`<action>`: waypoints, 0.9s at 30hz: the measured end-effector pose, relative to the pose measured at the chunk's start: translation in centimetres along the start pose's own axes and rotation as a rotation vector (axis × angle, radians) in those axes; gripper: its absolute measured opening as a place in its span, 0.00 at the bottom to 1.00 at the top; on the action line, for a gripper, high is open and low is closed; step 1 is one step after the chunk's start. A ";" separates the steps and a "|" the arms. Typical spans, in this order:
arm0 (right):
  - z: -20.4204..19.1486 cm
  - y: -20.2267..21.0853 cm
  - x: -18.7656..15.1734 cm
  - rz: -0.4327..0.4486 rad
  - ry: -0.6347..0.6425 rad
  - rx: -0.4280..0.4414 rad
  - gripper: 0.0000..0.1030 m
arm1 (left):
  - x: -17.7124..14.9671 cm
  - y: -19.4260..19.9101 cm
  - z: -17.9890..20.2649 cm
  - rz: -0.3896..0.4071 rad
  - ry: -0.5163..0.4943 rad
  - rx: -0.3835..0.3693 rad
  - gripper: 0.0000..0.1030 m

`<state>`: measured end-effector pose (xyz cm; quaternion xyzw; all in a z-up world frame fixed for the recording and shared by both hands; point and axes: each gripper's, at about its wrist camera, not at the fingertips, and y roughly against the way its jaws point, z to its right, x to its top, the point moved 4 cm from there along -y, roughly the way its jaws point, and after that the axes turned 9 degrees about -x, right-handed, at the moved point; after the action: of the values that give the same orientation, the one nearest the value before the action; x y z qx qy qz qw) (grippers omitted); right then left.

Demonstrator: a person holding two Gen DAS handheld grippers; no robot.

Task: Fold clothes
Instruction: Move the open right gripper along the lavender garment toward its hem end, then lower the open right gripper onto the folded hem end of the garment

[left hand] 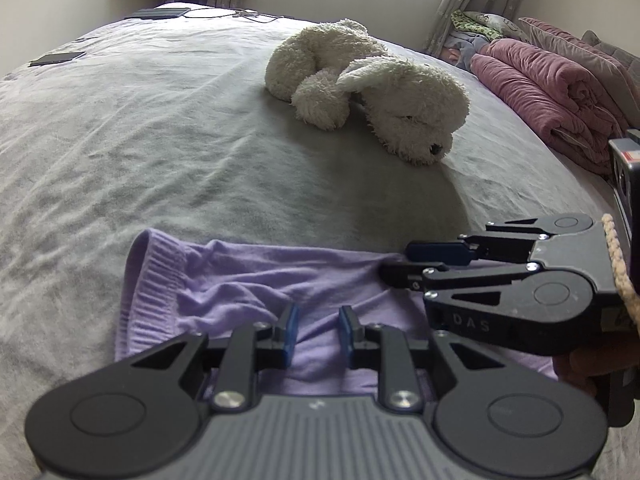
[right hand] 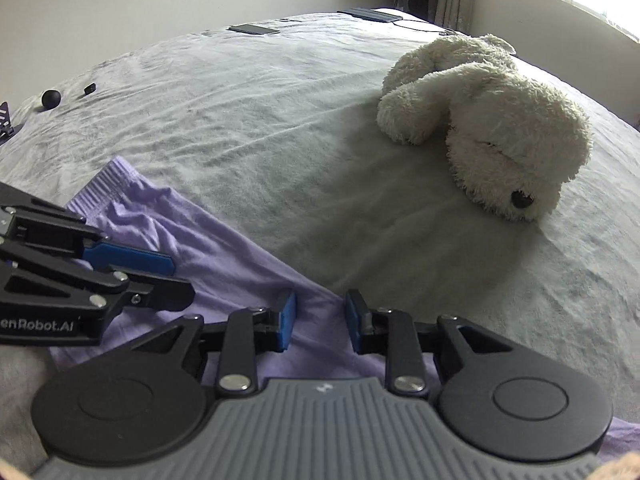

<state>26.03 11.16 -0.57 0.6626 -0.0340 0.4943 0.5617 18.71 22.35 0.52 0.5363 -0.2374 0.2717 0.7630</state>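
Between the blue pads of the left gripper (left hand: 318, 330) lies a soft lilac garment (left hand: 240, 292) with a ribbed hem, crumpled flat on the grey bed (left hand: 160, 140); a gap shows between the pads, so I cannot tell whether cloth is pinched. The right gripper (right hand: 320, 322), angled down over the garment's right end beside the left, stands narrowly parted. A white plush dog (left hand: 372, 88) lies farther back.

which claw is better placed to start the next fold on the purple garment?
Probably the right claw: its fingers sit over the far edge of the lilac ribbed-hem knit garment, with bare grey bedsheet just beyond. The left claw hangs over mid-cloth, away from any edge. Neither visibly pinches fabric.
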 end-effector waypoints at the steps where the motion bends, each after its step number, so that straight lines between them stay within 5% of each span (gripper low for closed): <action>1: 0.1 0.0 0.1 0.001 -0.004 -0.007 0.27 | 0.0 0.1 0.0 0.000 0.001 0.000 0.22; 3: 0.2 0.9 0.4 0.038 0.013 -0.097 0.27 | 0.0 0.1 -0.1 0.000 0.007 -0.001 0.22; 8: 3.5 6.4 -1.5 0.139 -0.158 -0.100 0.30 | 0.2 0.3 -0.7 0.009 0.044 -0.009 0.22; 16: 4.3 9.3 -9.7 0.051 -0.113 -0.075 0.32 | -0.2 0.0 0.5 0.021 -0.034 0.032 0.29; 20: 9.3 10.7 -11.8 0.043 -0.209 -0.143 0.37 | -0.3 -0.2 0.7 0.020 -0.060 0.054 0.29; 27: 21.1 13.3 -17.0 0.043 -0.447 -0.398 0.36 | -0.4 -0.3 0.7 0.024 -0.073 0.061 0.29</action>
<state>22.39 -18.76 -0.40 0.6310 -0.2673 0.3316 0.6484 18.53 21.54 0.31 0.5659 -0.2632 0.2681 0.7339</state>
